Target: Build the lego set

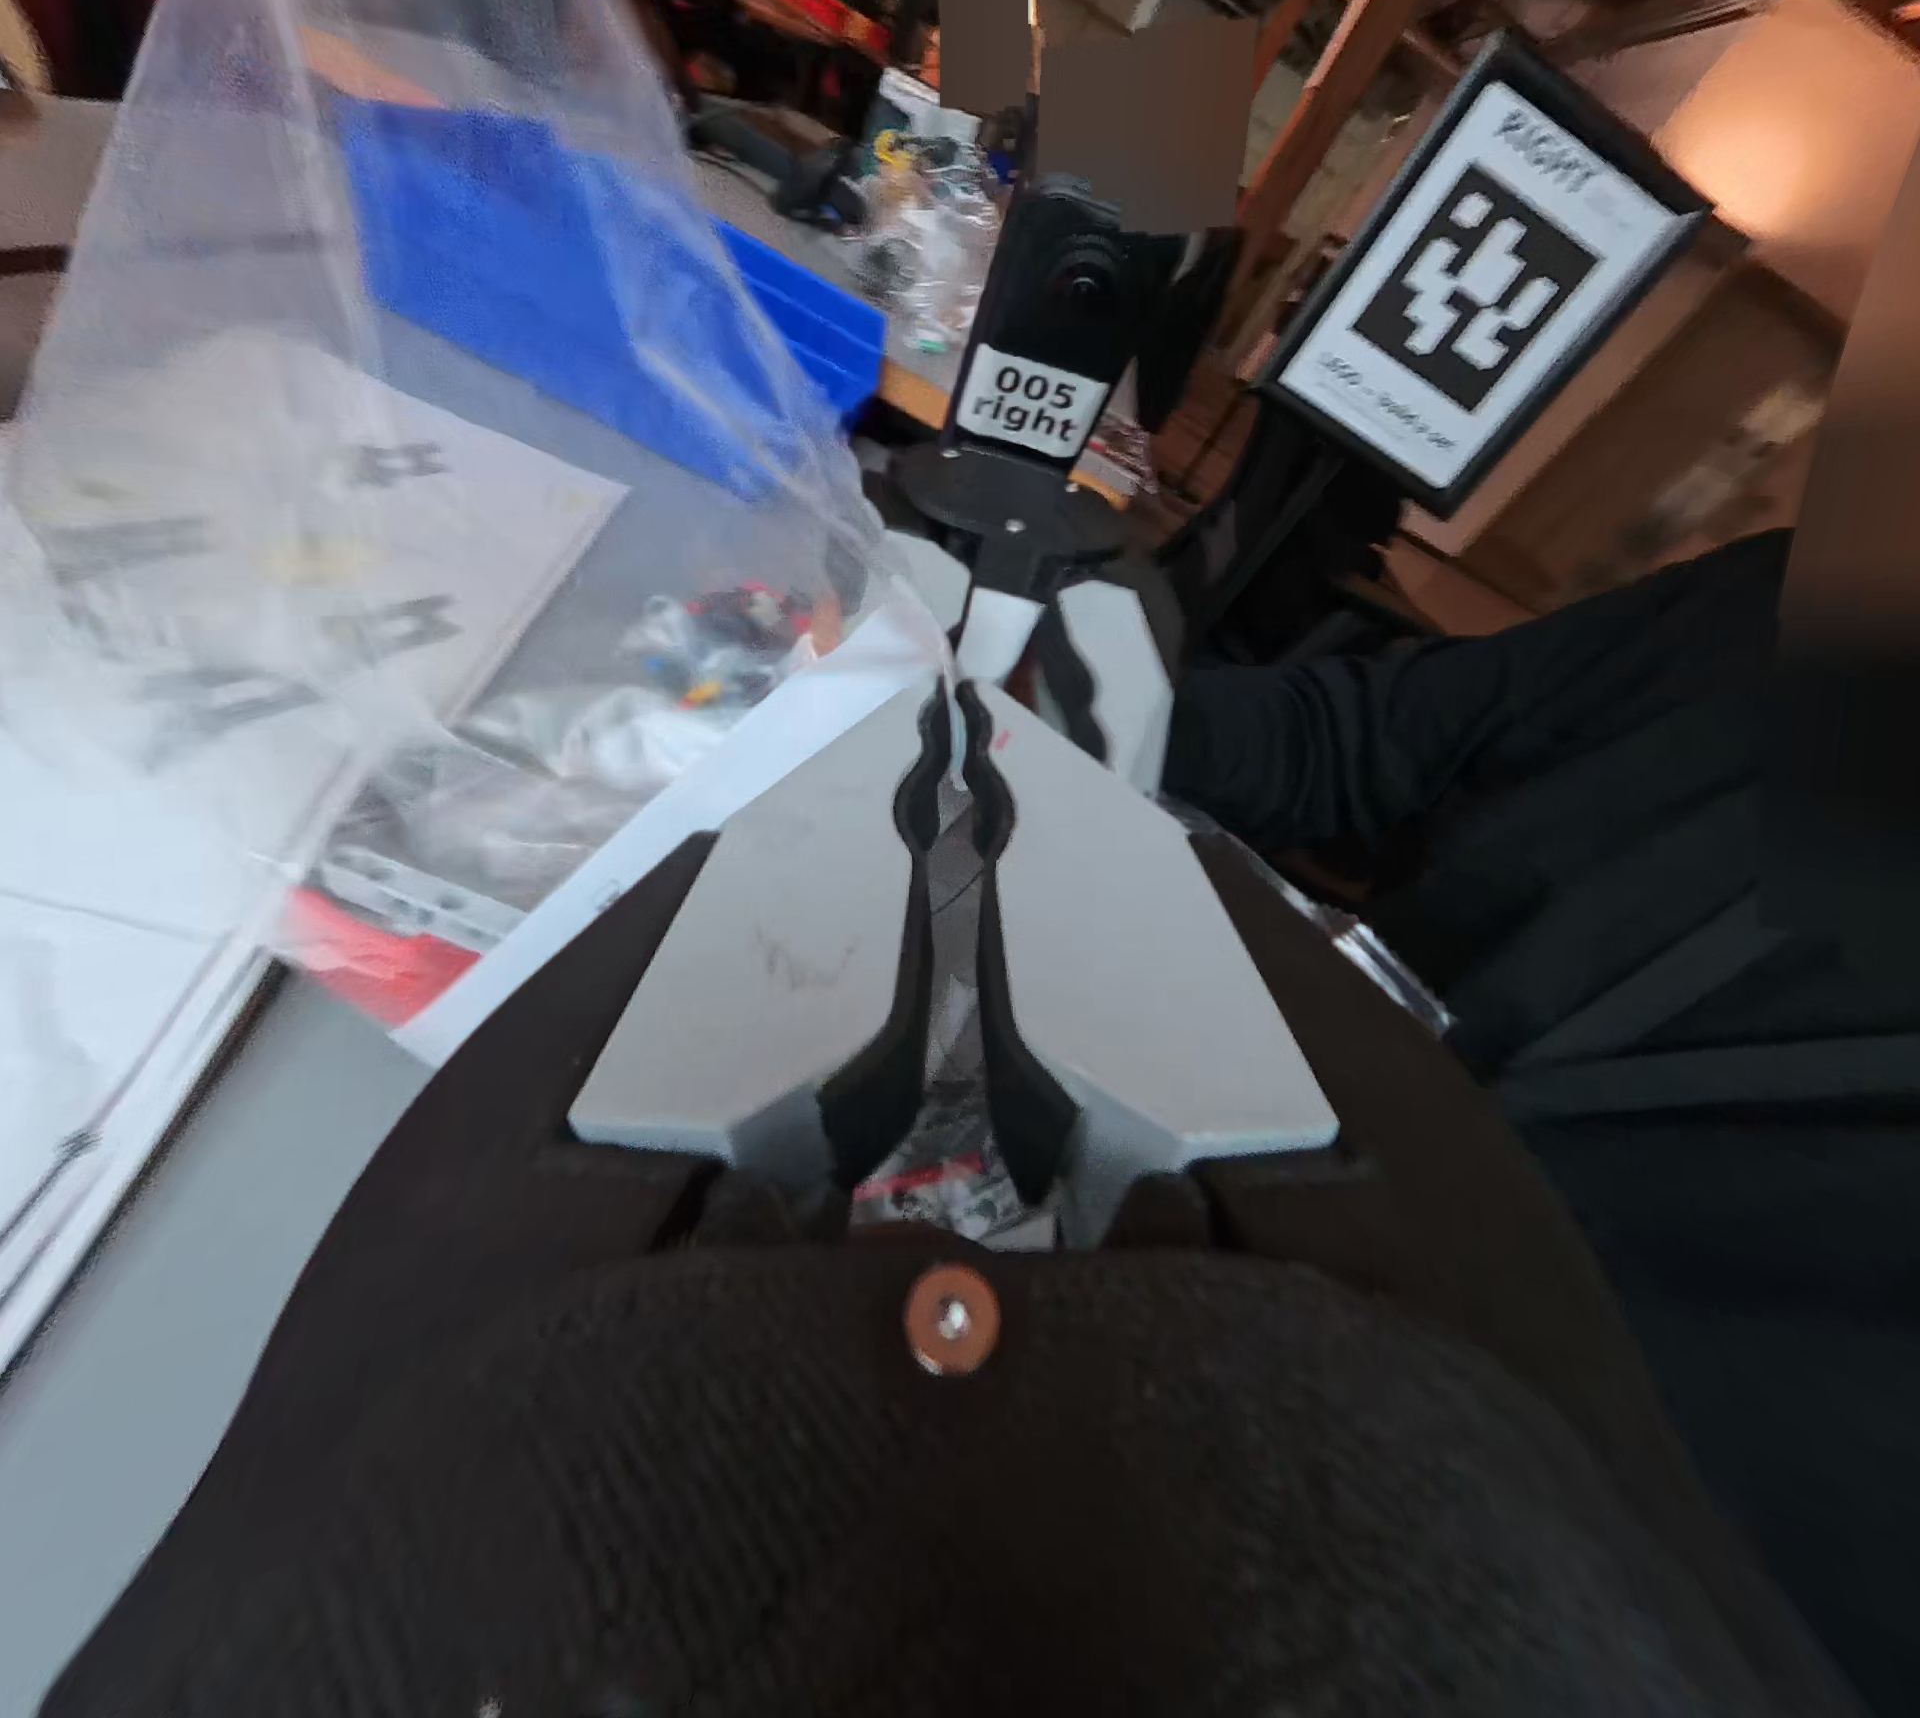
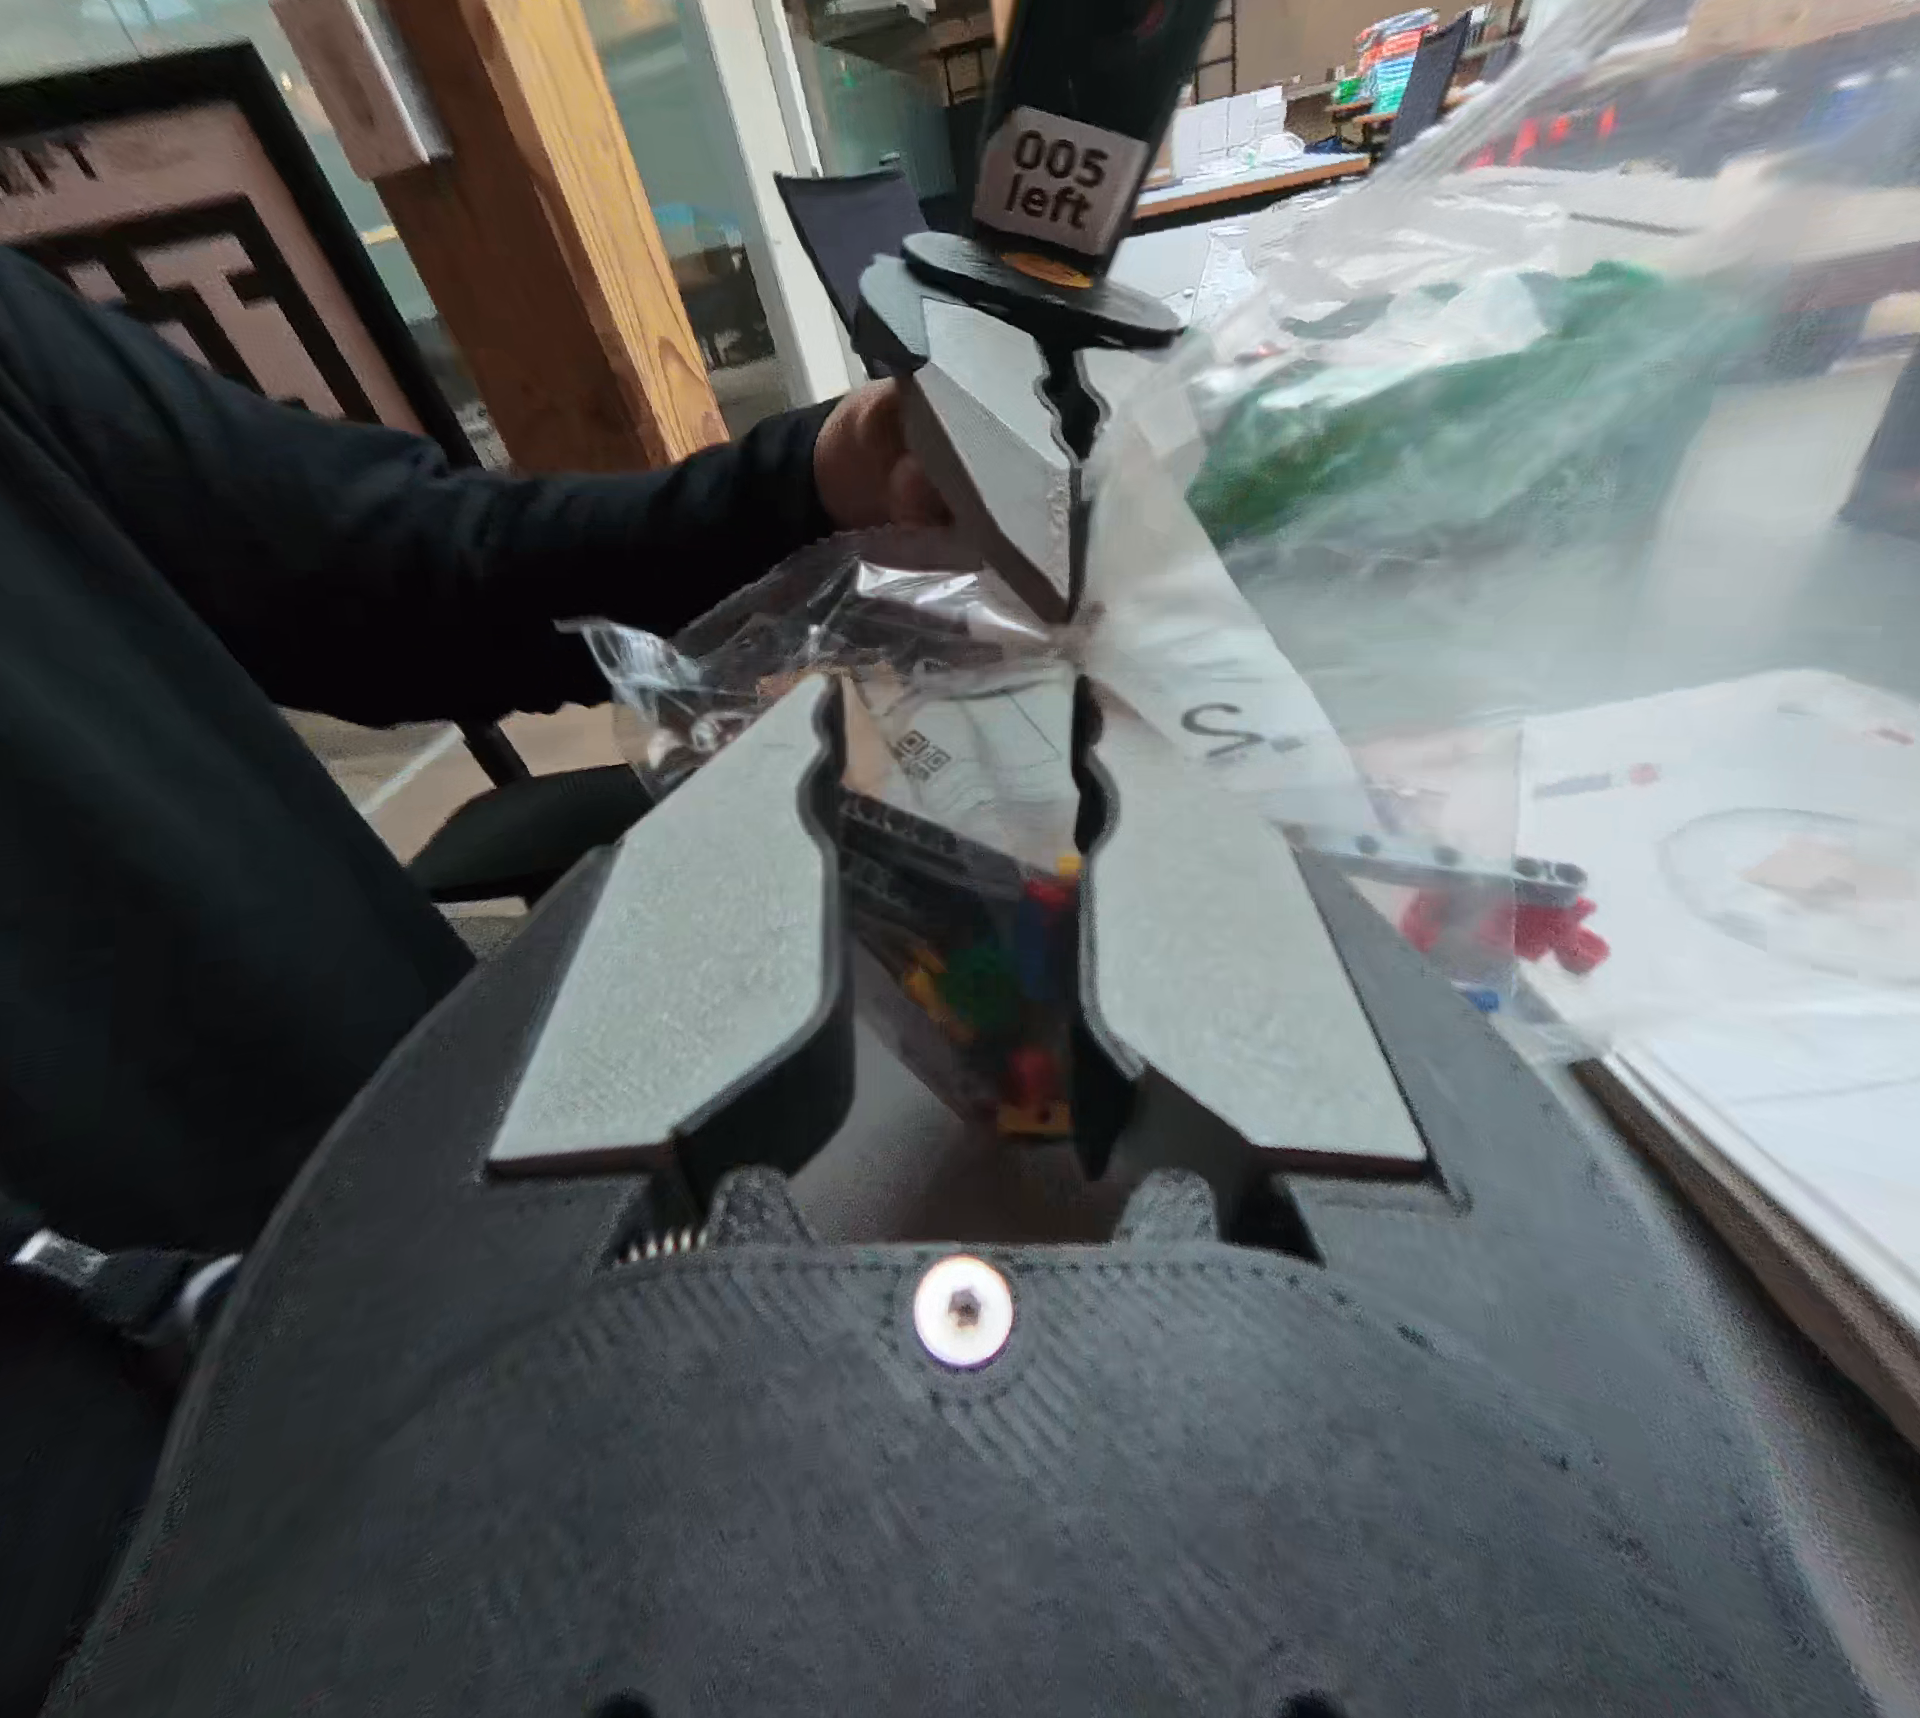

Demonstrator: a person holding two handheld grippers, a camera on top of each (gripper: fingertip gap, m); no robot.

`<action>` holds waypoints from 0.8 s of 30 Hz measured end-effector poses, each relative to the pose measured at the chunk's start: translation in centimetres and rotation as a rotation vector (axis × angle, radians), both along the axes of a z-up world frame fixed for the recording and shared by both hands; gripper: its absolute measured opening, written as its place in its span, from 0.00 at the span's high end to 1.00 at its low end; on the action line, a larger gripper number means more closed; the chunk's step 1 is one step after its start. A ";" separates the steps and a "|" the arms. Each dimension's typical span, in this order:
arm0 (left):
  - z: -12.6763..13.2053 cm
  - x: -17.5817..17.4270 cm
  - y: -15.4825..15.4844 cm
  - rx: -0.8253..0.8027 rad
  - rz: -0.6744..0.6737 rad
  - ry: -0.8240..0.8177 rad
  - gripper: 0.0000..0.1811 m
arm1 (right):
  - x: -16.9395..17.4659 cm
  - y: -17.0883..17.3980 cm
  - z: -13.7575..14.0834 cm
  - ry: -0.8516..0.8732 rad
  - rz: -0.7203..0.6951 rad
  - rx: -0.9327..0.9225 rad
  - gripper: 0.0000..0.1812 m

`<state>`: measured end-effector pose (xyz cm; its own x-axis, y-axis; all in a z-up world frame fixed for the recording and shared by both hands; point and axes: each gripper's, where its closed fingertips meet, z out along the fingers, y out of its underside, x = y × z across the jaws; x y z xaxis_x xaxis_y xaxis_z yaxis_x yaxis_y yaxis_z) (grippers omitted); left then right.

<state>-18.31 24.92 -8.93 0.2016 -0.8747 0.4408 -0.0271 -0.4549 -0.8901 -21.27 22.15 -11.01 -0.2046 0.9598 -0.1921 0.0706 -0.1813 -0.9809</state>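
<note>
My left gripper [image 1: 956,692] is shut on the edge of a large clear plastic bag [image 1: 416,266], which spreads up and to the left. The right wrist view shows it [image 2: 1075,603] pinching that bag [image 2: 1558,318] just beyond my right gripper [image 2: 951,697]. My right gripper is open. Between its fingers a small clear bag of coloured lego pieces [image 2: 966,920] shows, its crumpled top close to the left gripper's tips; I cannot tell what holds it. The right gripper [image 1: 1044,692] faces the left one, fingers apart.
An open instruction booklet [image 2: 1766,889] lies on the table with red pieces [image 2: 1538,925] and a grey beam [image 2: 1455,863] beside it. More bagged pieces [image 1: 727,629], a blue bin [image 1: 623,297] and a framed marker sign [image 1: 1475,266] stand behind. A black sleeve [image 2: 416,525] reaches in. My two grippers' fingertips are within a few centimetres of each other.
</note>
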 end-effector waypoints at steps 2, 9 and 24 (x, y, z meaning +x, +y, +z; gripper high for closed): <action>0.0 -0.8 0.4 0.040 0.039 0.031 1.00 | 0.6 0.8 -0.1 0.014 -0.009 -0.093 0.65; 0.9 -1.5 -1.5 0.111 -0.034 0.058 0.99 | 2.3 5.5 -1.9 -0.106 -0.275 -0.042 0.38; -5.2 -5.2 -2.3 0.494 -0.043 0.109 1.00 | -1.7 1.8 -10.0 -0.420 -0.123 -0.026 0.41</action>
